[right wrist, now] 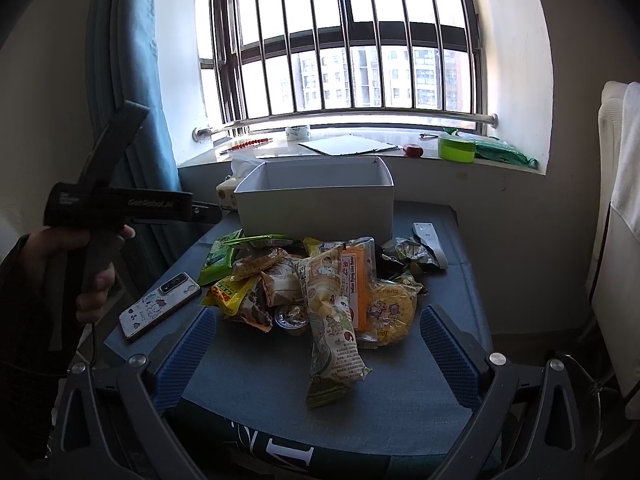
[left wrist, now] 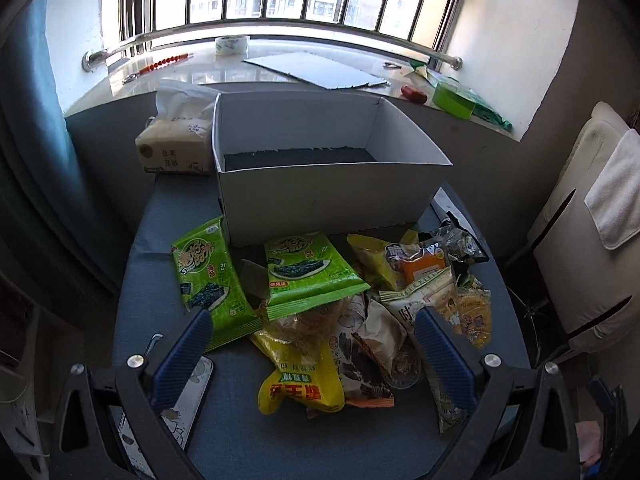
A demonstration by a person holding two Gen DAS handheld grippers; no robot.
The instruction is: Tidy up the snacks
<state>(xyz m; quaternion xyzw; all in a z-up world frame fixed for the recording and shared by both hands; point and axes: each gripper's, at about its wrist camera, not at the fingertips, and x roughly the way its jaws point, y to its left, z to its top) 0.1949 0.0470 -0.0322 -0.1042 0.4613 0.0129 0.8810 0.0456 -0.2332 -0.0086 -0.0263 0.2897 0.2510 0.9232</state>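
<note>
A heap of snack packets [left wrist: 360, 312] lies on the blue table in front of an open white box [left wrist: 320, 200] whose inside holds nothing I can see. Two green seaweed packs [left wrist: 208, 284] [left wrist: 308, 276] lie nearest the box, a yellow bag [left wrist: 300, 376] nearest me. My left gripper [left wrist: 312, 320] is open above the heap's near edge, nothing between its blue pads. In the right wrist view the same heap [right wrist: 320, 288] and box [right wrist: 316, 204] show, with a long cartoon-printed pack [right wrist: 332, 332] reaching toward my right gripper [right wrist: 316, 316], which is open and holds nothing.
A phone [right wrist: 160, 304] lies at the table's left edge, a tissue pack [left wrist: 172, 144] left of the box, a white remote [right wrist: 430, 242] to the right. A hand [right wrist: 96, 276] holds the left gripper's handle. The windowsill [left wrist: 200, 76] carries tape, a board and green items. A white chair [left wrist: 580, 240] stands right.
</note>
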